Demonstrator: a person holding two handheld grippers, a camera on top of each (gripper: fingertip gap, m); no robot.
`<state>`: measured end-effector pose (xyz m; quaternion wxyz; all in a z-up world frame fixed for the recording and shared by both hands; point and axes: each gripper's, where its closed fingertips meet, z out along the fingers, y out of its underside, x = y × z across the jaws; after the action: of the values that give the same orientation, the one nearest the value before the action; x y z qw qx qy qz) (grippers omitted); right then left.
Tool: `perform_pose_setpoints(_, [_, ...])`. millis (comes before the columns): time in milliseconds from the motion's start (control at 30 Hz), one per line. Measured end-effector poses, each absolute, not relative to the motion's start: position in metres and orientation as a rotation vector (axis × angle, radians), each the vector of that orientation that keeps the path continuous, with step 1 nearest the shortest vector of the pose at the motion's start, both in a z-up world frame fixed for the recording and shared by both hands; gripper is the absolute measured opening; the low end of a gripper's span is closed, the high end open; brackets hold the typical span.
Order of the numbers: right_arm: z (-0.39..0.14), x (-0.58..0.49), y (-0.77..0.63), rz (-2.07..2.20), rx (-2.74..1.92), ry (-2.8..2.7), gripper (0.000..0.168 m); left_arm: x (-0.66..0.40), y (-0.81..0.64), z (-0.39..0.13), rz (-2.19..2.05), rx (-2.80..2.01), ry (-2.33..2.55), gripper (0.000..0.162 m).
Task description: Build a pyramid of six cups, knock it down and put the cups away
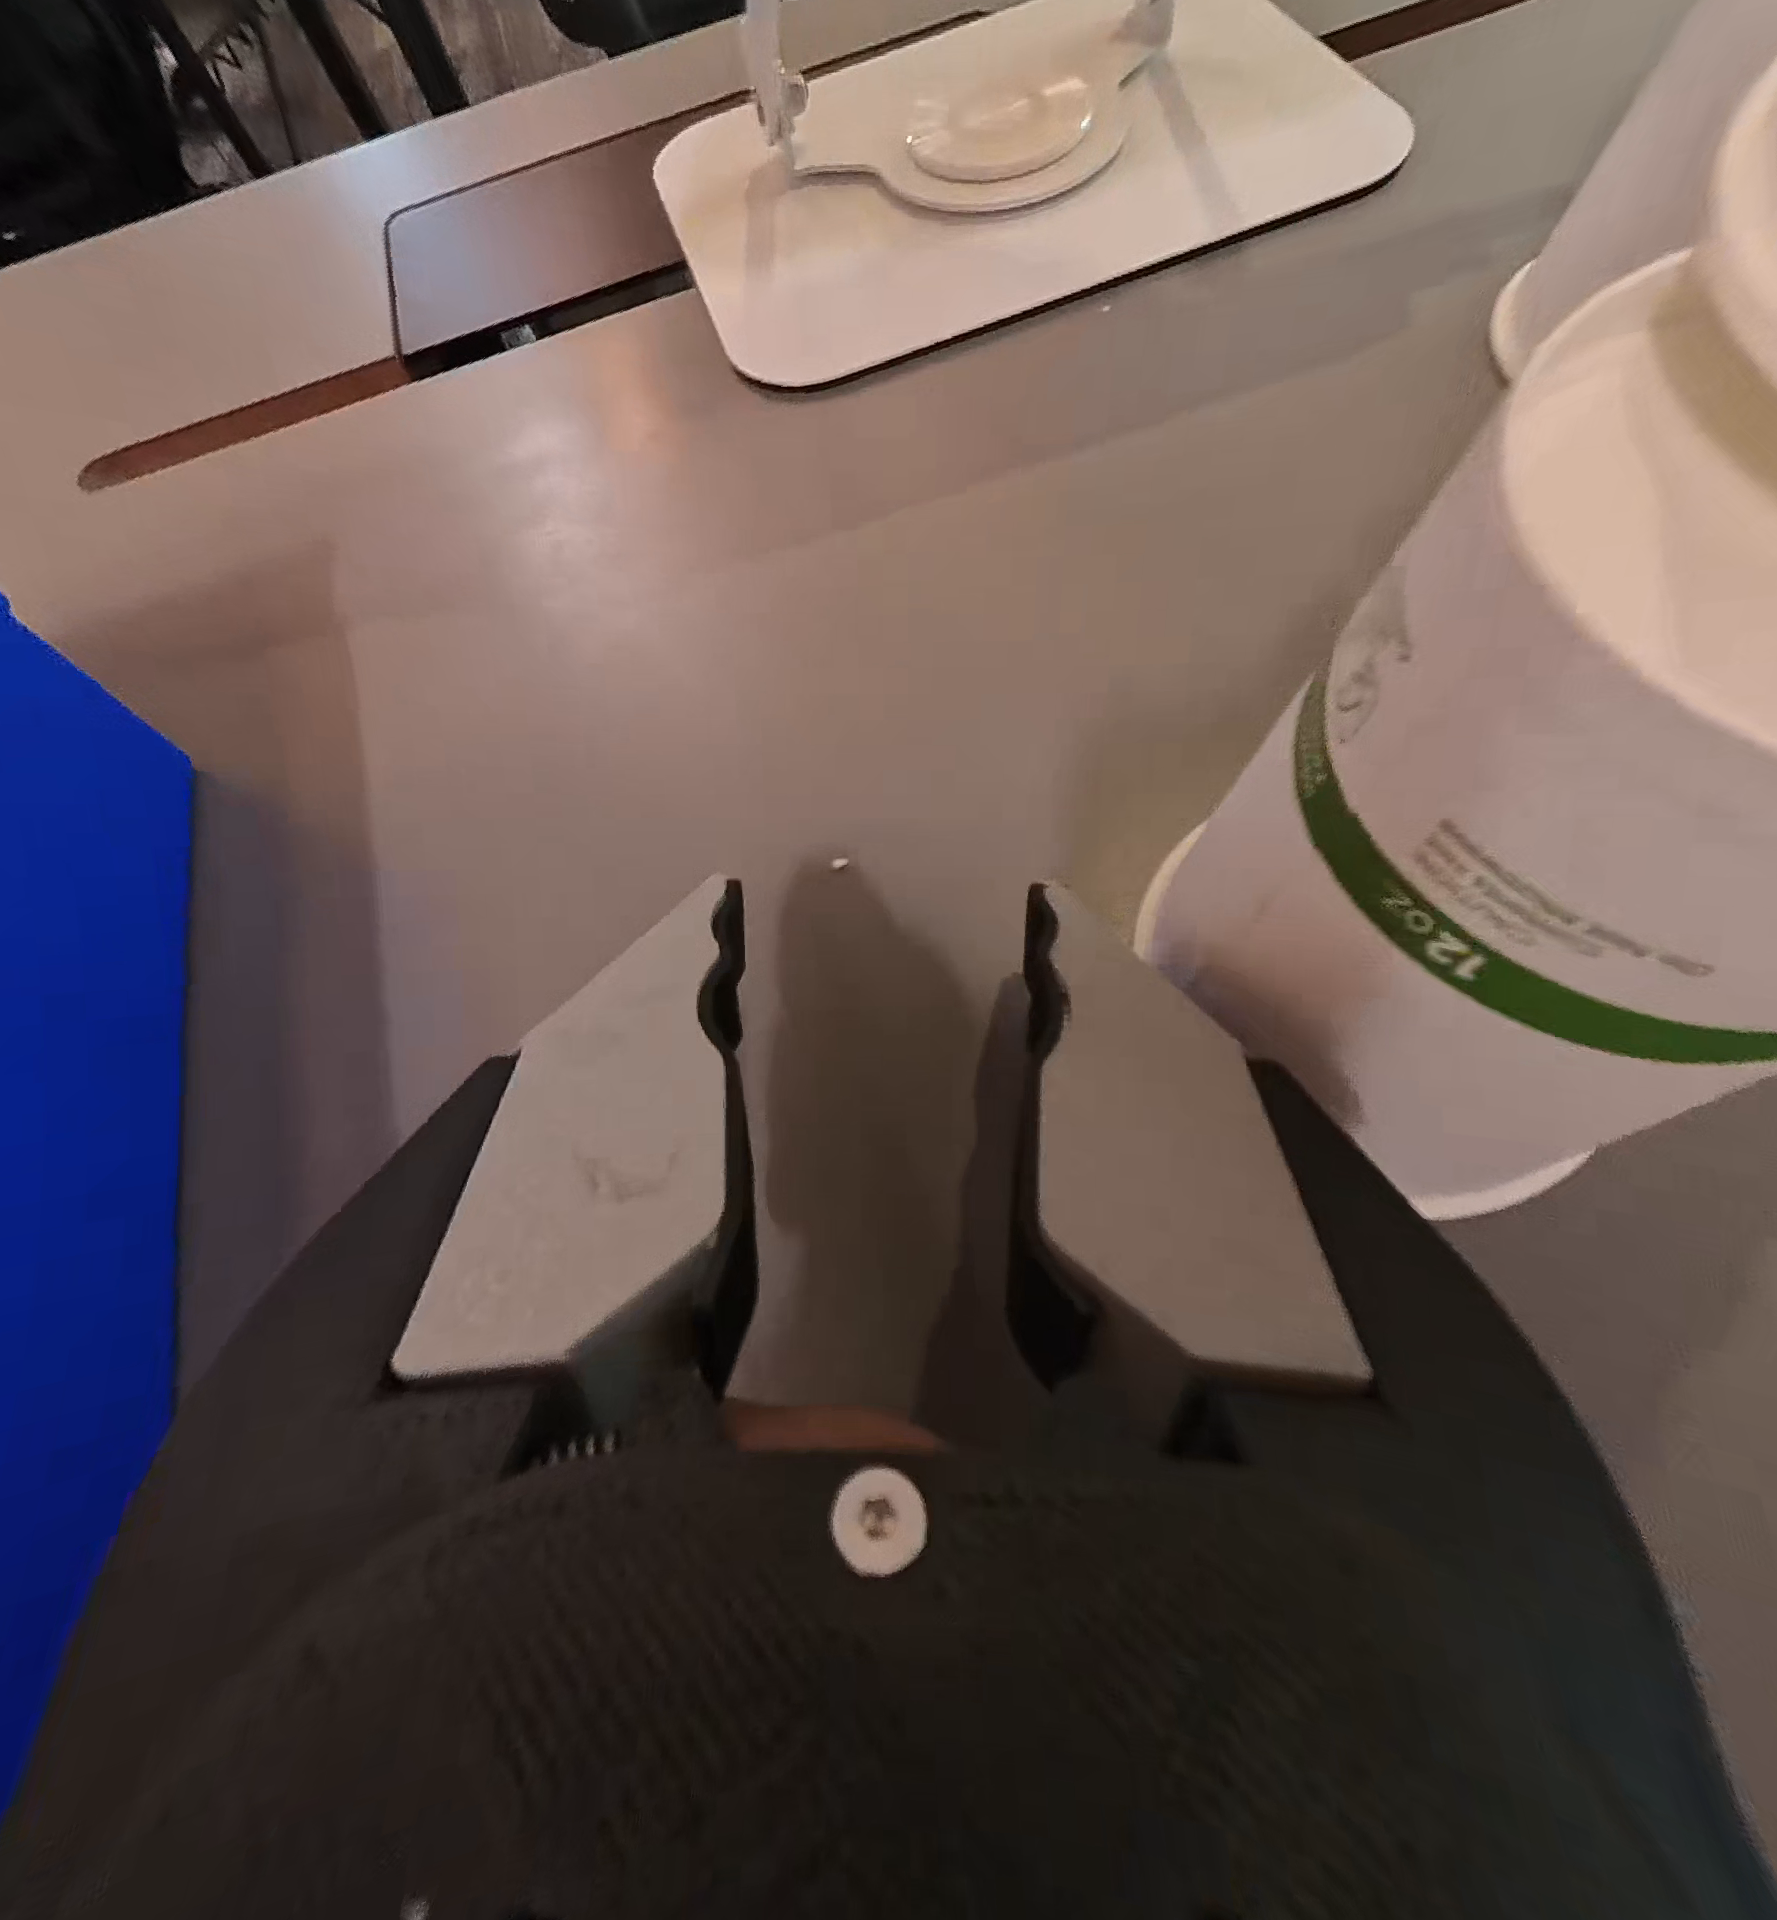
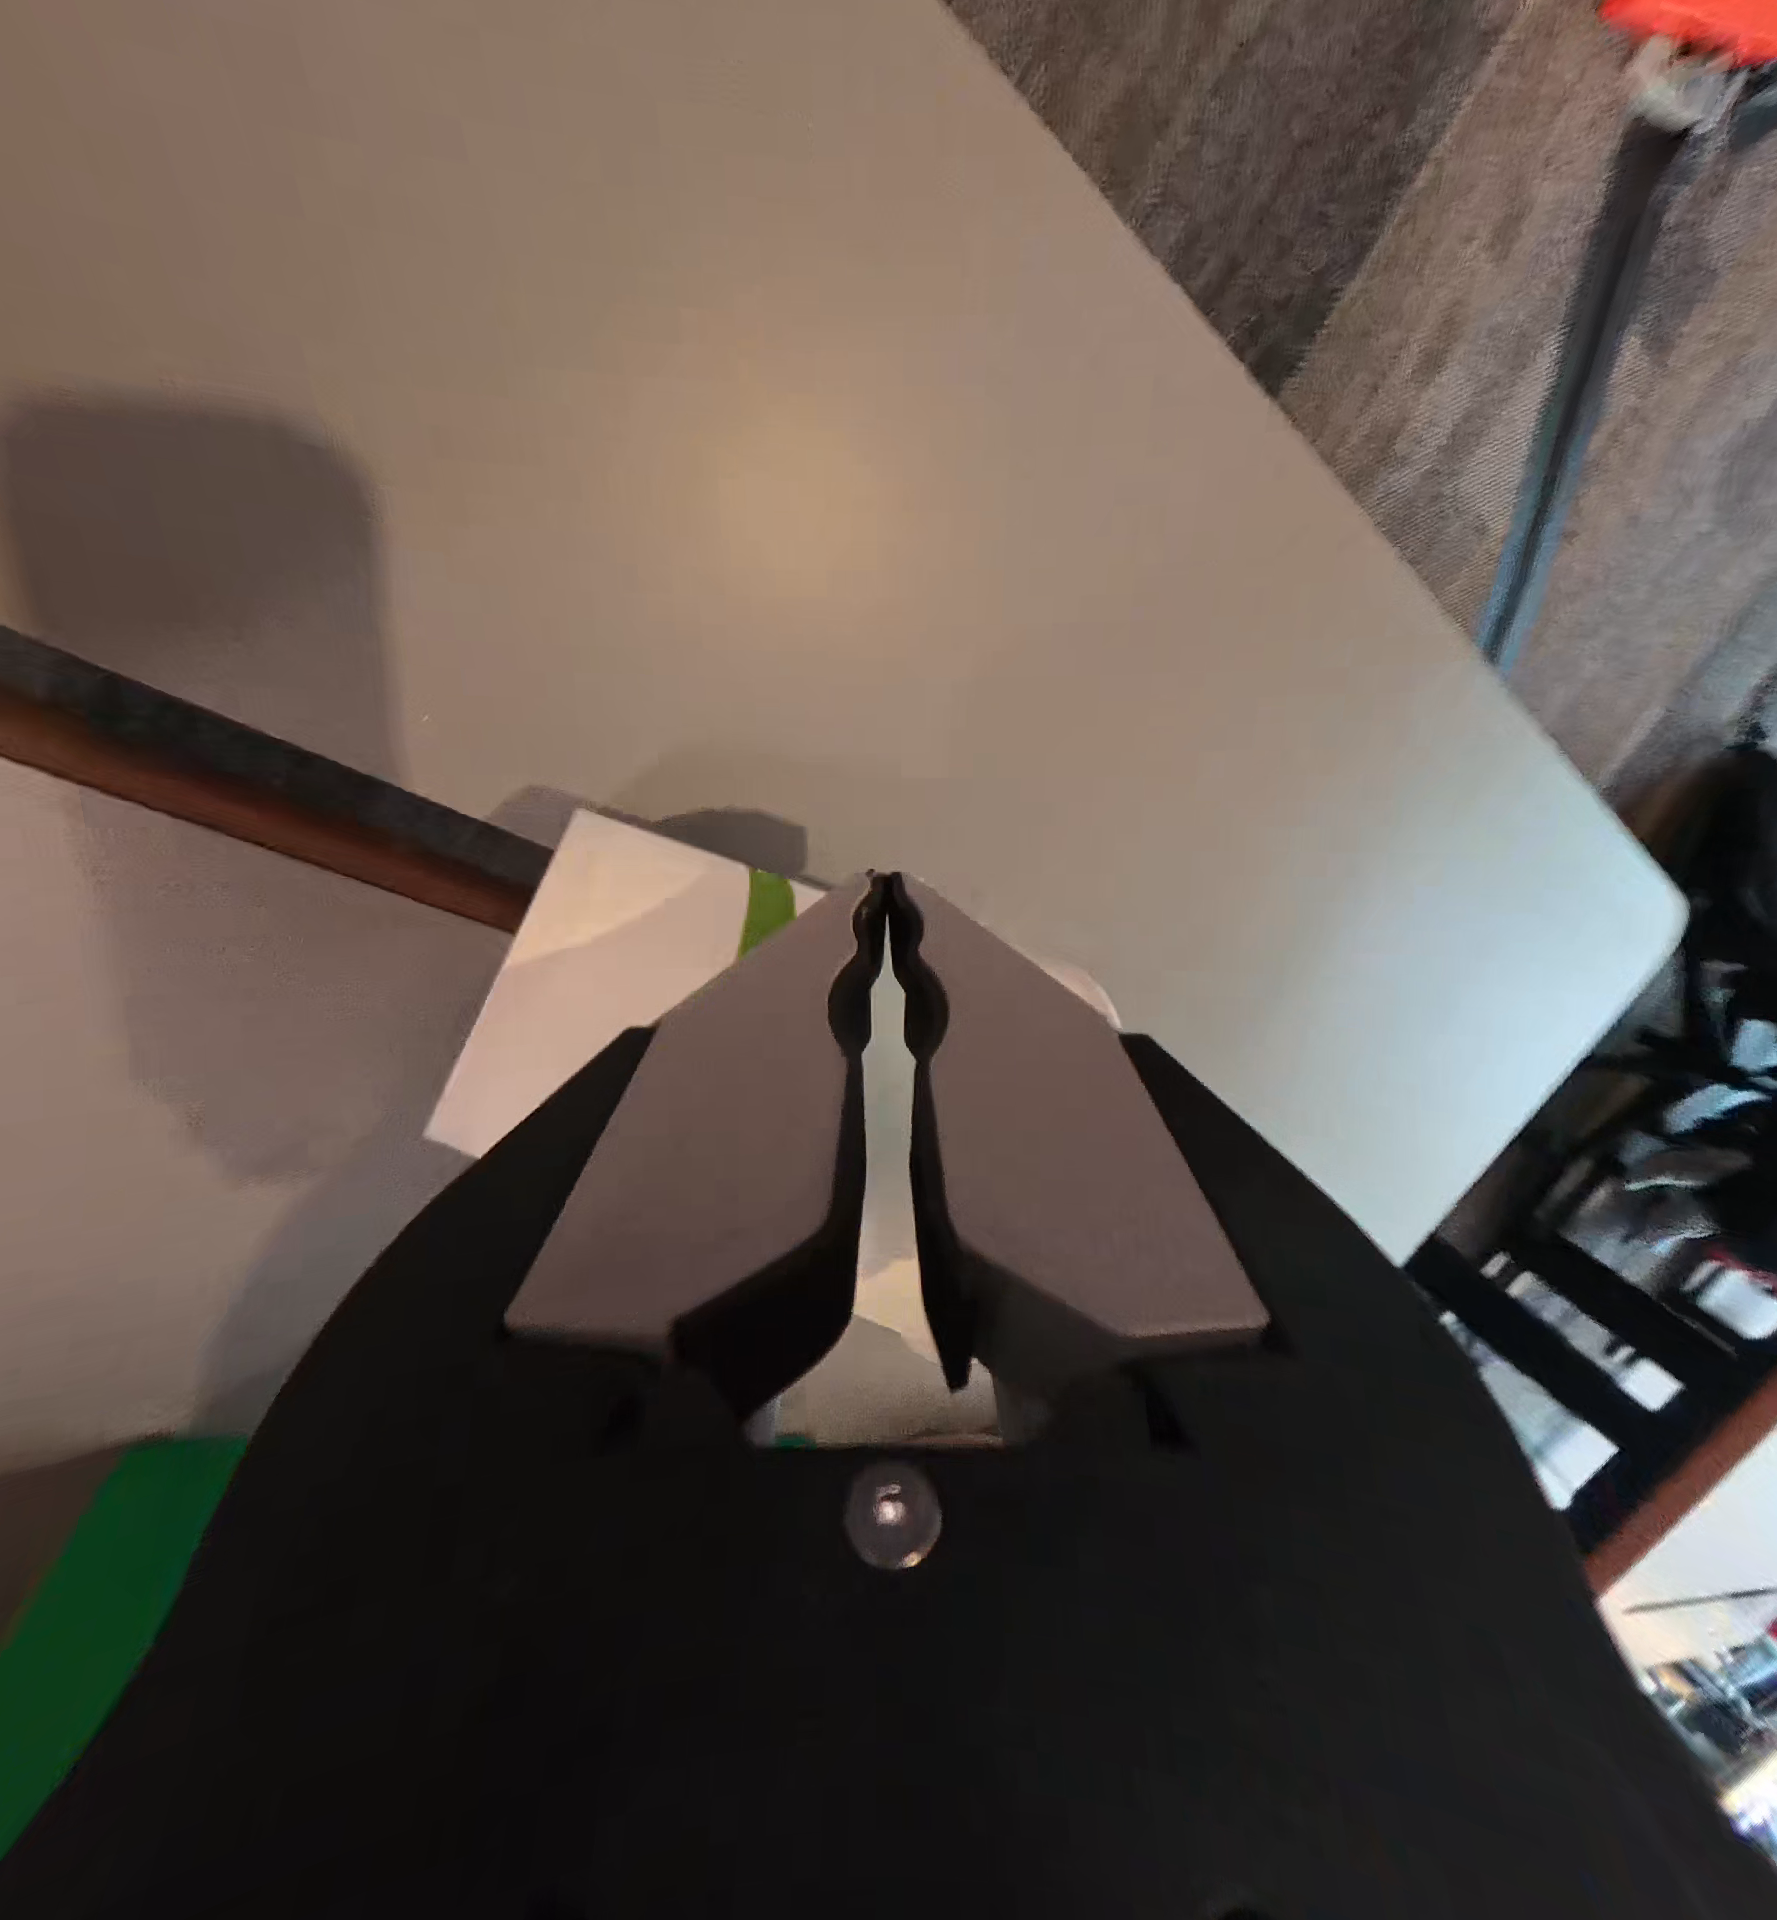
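left gripper (image 1: pixel 884 925) hung over the grey table (image 1: pixel 572 644) with its jaws apart and nothing between them. just to its right, inverted white paper cups (image 1: pixel 1549 831) with a green band stood stacked, at least two levels showing. right gripper (image 2: pixel 885 883) had its tips together; a white cup (image 2: pixel 603 977) with a green band lay under it, whether pinched could not be told. judgement: pyramid partly built; six cups not confirmed, knock-down and putting away outstanding.
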<state>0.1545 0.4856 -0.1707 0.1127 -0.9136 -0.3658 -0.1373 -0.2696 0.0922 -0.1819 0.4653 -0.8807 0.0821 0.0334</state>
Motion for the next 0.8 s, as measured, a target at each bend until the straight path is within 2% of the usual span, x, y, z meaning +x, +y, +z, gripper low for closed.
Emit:
perform_pose_setpoints(333, [-0.178,0.114,0.385,-0.066,-2.724,-1.138,0.000,-0.280,0.091,-0.173,0.047,-2.134,0.128,0.053])
perform_pose_setpoints(400, [-0.162,0.105,0.386,-0.078,-2.598,-1.124,0.000,-0.276,0.091,-0.173,0.028,-2.129,0.134,0.053])
perform_pose_setpoints(500, [-0.110,0.110,0.400,-0.031,-2.432,-0.910,0.000,-0.271,0.091,-0.175,0.040,-2.133,0.163,0.053])
perform_pose_setpoints(600, [-0.080,0.161,0.413,-0.046,-2.422,-0.652,0.000,-0.266,0.091,-0.179,0.035,-2.147,0.185,0.053])
perform_pose_setpoints(667, [-0.098,0.200,0.405,-0.061,-2.545,-0.581,0.000,-0.264,0.091,-0.180,0.016,-2.149,0.181,0.053])
perform_pose_setpoints(733, [-0.123,0.236,0.394,-0.110,-2.650,-0.553,0.015,-0.265,0.091,-0.180,0.001,-2.151,0.169,0.053])
perform_pose_setpoints(767, [-0.134,0.249,0.388,-0.123,-2.700,-0.535,0.004,-0.266,0.091,-0.180,-0.006,-2.149,0.161,0.053])
perform_pose_setpoints(800, [-0.137,0.246,0.385,-0.023,-2.702,-0.521,0.000,-0.266,0.092,-0.179,-0.015,-2.144,0.153,0.053])
